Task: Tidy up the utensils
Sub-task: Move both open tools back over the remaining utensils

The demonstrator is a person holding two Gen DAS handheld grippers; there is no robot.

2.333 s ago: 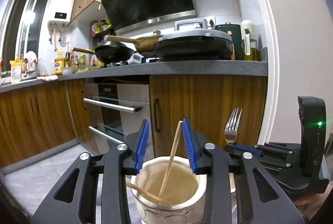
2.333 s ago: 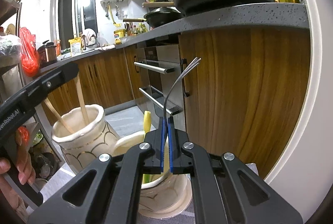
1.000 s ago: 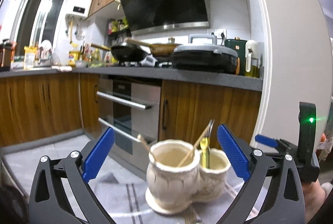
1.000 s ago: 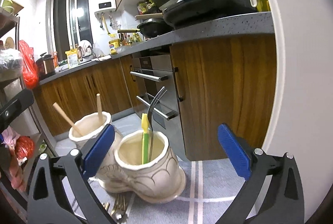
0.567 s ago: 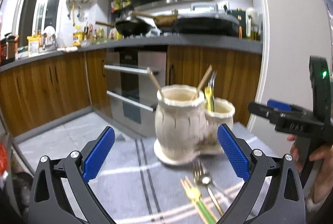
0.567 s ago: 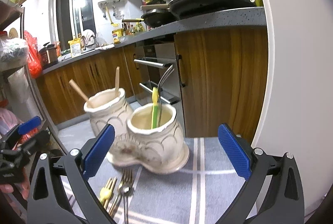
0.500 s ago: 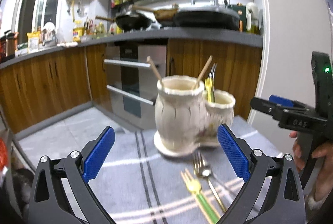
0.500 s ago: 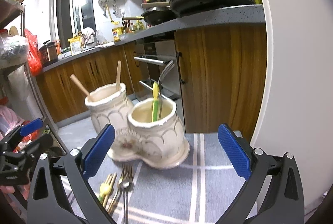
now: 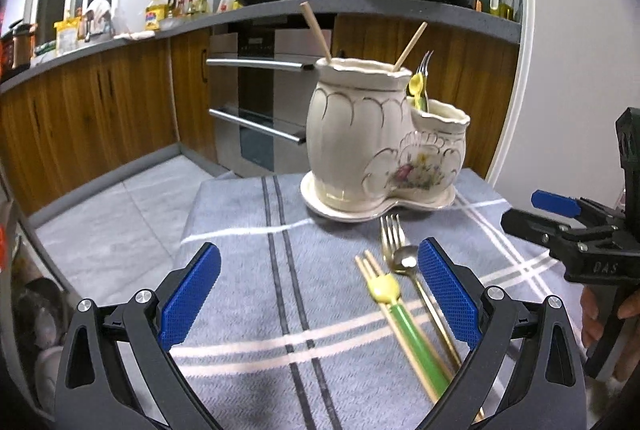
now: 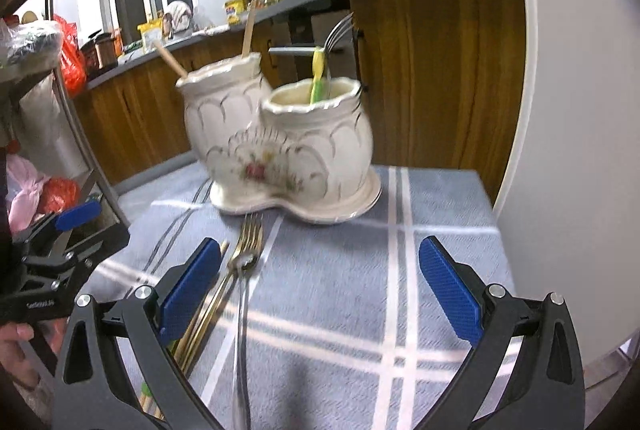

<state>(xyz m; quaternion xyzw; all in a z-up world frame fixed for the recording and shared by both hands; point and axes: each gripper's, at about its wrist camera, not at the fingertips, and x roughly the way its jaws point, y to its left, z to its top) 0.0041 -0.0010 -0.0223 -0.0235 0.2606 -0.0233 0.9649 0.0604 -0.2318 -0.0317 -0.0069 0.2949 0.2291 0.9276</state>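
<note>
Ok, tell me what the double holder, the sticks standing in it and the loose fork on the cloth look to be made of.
Holder: likely glazed ceramic, glossy cream with gilt lines and a painted flower.
Sticks: probably bamboo or wood, matte tan.
Fork: looks like metal, shiny and gold-toned.
Cloth: woven fabric, grey-blue with stripes.

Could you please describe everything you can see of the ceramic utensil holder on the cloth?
The ceramic utensil holder is a glossy cream piece of two joined pots on one shared saucer-like base, with scalloped relief outlined in gold and a painted flower spray where the pots meet. It stands upright on the blue-grey striped cloth. The taller pot holds two wooden chopsticks; the shorter one holds a yellow-green handled utensil and a metal fork. A fork lying on the cloth points at its base; neither open gripper touches it.
</note>
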